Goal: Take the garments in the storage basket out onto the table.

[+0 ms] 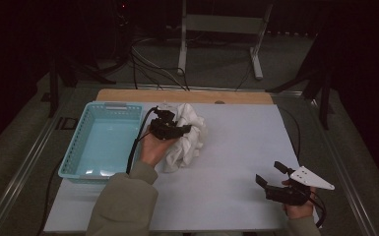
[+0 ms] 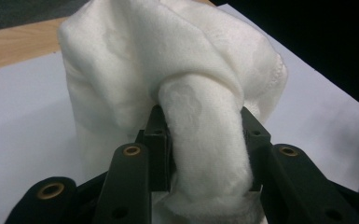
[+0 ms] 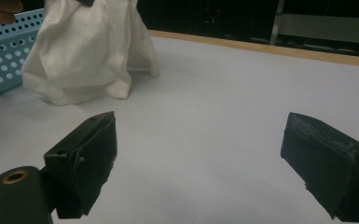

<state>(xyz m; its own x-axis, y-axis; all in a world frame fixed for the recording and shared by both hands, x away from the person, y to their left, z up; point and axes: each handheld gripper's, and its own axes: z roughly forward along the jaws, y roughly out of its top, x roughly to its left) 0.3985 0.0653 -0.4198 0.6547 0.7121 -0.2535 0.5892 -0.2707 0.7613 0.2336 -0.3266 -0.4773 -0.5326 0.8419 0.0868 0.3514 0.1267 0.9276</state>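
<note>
A white cloth [image 1: 189, 140] hangs bunched beside the basket, and its lower folds rest on the white table top. My left gripper [image 1: 174, 129] is shut on a thick fold at its top. In the left gripper view the two black jaws squeeze that rolled fold [image 2: 205, 154] from both sides, with the rest of the cloth [image 2: 168, 56] bulging above them. My right gripper [image 1: 269, 173] sits low at the table's near right, open, with nothing between its jaws. In the right gripper view [image 3: 200, 140] the cloth [image 3: 84, 60] hangs far off at upper left.
A light blue perforated basket [image 1: 78, 147] stands at the table's left, right next to the cloth, and its wall [image 3: 4, 60] is in the right gripper view too. A wooden strip [image 1: 187, 95] runs along the far edge. Cables and a metal stand lie beyond the table.
</note>
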